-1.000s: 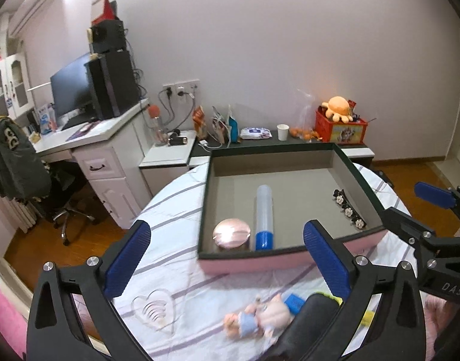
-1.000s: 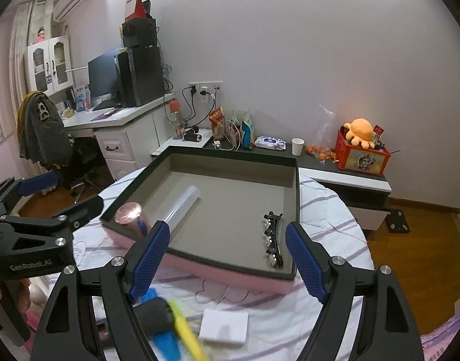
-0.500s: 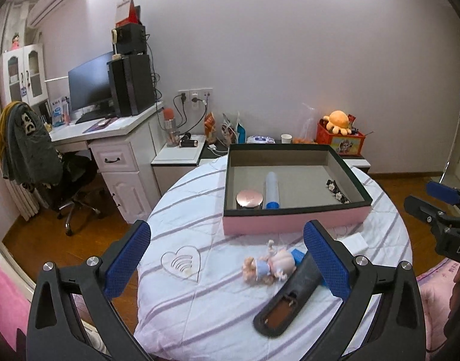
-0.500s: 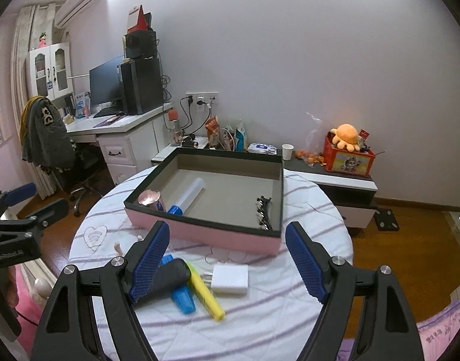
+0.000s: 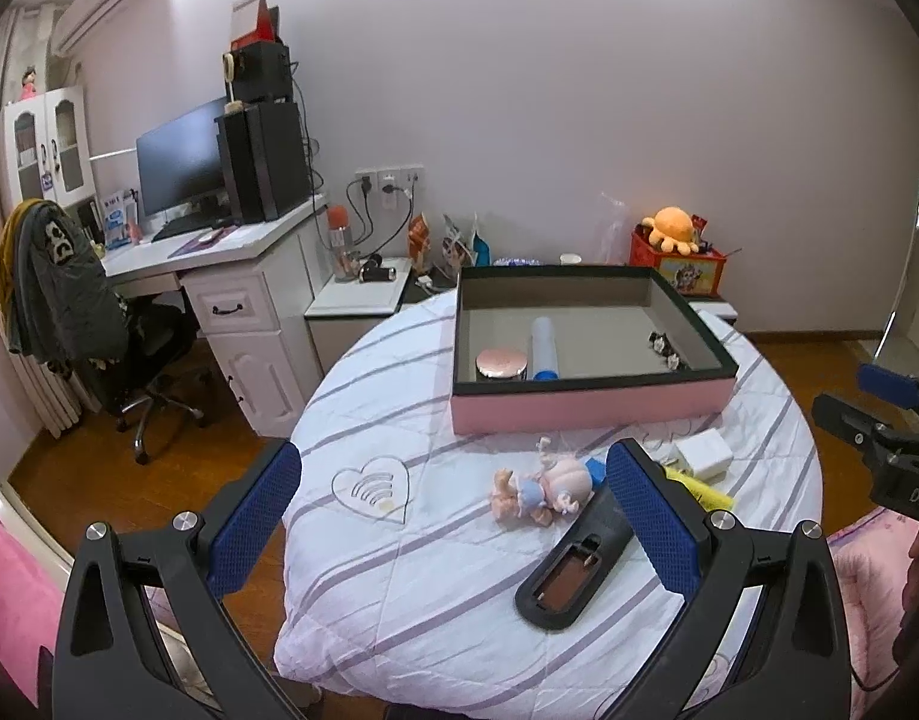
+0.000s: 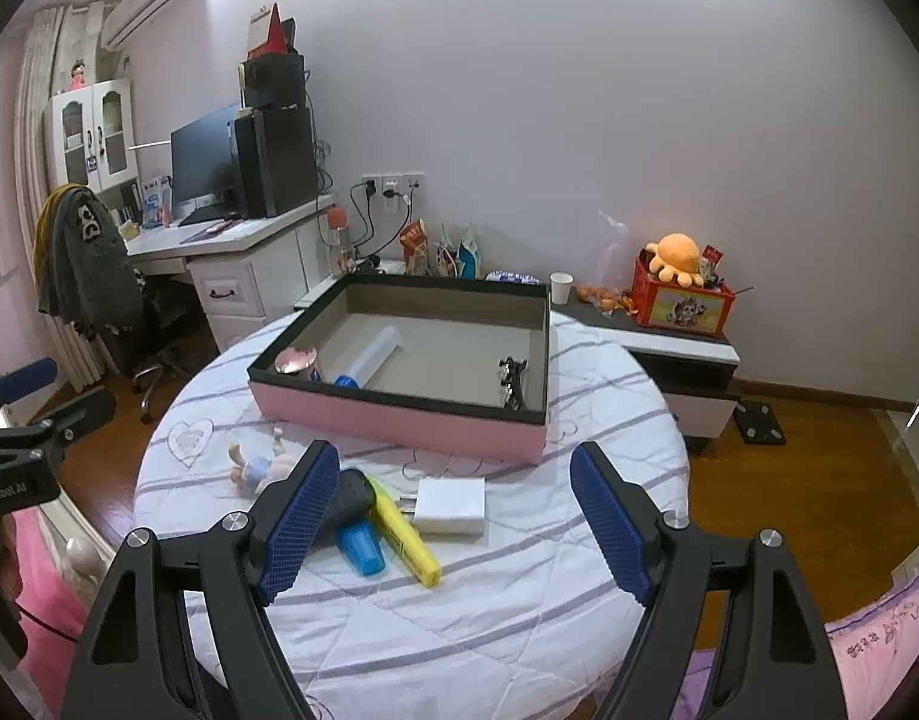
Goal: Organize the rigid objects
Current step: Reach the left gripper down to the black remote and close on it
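On the round table (image 6: 519, 612), left to right: doll (image 5: 540, 489) lying crosswise, black case (image 5: 573, 570) pointing toward the pink box (image 6: 399, 414), blue tube (image 6: 361, 547), yellow marker (image 6: 405, 534) angled toward the box, white charger (image 6: 450, 505). Left gripper (image 5: 453, 516) and right gripper (image 6: 453, 519) hang wide, empty.

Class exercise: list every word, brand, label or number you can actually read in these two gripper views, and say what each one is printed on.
"DAS", cut off by the frame edge: on the right gripper body, left wrist view.
"GenRobot.AI", first letters cut off: on the left gripper body, right wrist view.
Pink embroidered writing on the bedding: too distorted to read.
Print on the red toy box and the snack packets: too small to read.
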Motion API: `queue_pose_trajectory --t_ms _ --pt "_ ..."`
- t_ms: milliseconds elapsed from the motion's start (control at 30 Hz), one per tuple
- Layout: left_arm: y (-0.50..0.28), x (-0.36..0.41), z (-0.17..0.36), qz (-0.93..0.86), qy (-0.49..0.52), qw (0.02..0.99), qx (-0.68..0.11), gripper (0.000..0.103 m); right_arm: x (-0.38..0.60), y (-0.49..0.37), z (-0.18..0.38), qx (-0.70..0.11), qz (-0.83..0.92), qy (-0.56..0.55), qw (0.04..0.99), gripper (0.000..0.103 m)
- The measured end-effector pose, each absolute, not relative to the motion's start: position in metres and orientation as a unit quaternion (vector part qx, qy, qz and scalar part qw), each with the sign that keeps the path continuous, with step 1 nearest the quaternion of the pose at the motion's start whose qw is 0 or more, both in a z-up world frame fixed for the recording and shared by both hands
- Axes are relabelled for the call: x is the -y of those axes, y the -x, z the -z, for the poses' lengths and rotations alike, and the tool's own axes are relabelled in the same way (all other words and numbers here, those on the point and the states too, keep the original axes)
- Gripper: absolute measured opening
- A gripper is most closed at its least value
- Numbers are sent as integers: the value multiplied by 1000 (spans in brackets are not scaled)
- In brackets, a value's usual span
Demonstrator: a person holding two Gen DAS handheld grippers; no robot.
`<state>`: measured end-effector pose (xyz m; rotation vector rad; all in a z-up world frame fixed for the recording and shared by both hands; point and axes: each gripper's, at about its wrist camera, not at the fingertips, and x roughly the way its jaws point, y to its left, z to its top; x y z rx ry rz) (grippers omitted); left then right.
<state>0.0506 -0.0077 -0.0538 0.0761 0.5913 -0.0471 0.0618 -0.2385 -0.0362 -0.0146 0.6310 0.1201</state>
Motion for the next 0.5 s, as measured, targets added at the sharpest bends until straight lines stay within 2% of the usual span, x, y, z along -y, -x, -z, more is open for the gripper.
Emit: queue_pose_trajectory --t_ms 500 --pt "-59 32 105 66 -79 930 -353 103 236 -75 93 -376 -65 6 924 81"
